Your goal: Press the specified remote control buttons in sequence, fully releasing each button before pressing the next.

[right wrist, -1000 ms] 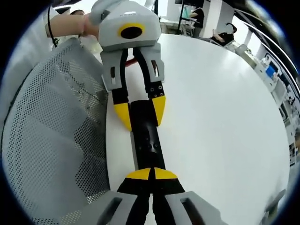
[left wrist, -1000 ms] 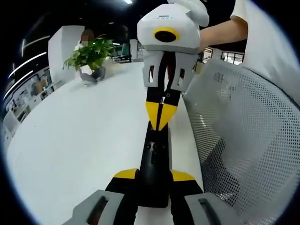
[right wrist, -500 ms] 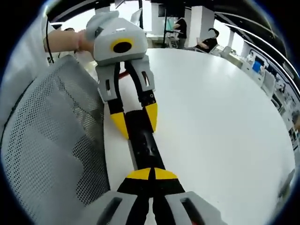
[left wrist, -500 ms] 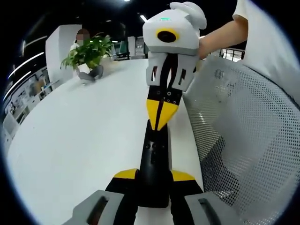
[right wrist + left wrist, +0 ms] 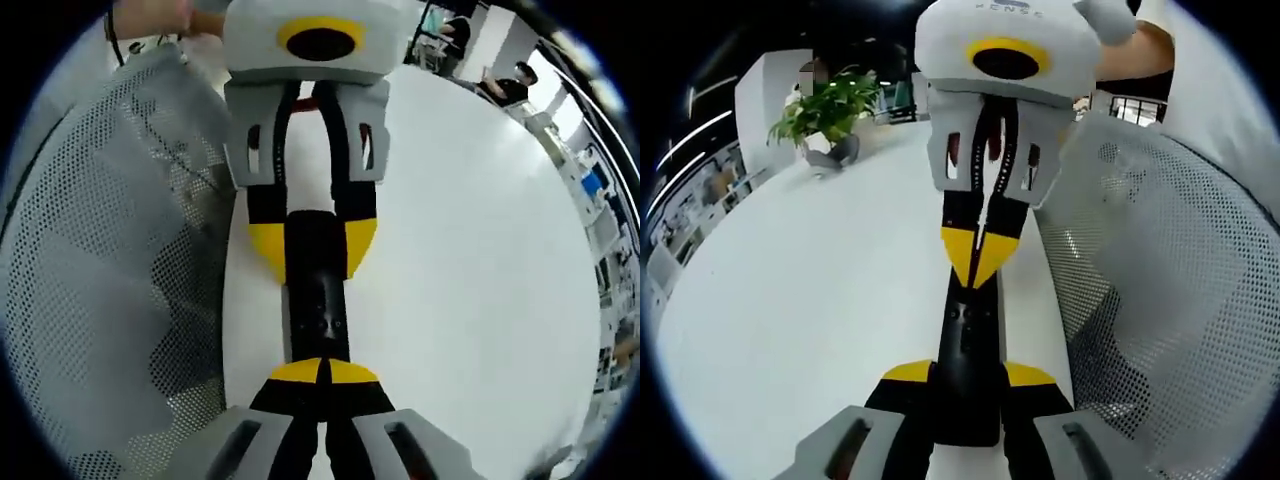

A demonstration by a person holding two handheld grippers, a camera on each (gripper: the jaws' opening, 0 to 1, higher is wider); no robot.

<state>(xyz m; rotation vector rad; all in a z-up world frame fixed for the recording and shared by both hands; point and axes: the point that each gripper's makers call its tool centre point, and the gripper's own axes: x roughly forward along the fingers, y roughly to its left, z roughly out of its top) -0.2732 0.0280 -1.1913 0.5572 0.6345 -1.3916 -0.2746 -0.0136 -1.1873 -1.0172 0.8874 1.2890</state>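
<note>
Tools (image 5: 970, 375) (image 5: 323, 372): two; remote (image 5: 968, 350): one.

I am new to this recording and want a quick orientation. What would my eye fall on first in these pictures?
A long black remote control lies on the white table, gripped at one end by the left gripper, with yellow-tipped jaws either side. The right gripper, jaws shut, points its yellow tips down onto the remote's face. Beside them stands a grey mesh chair back, and a potted green plant sits at the table's far edge.

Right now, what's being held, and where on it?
The left tool grips the black remote by one end; the right tool, shut, holds nothing.
</note>
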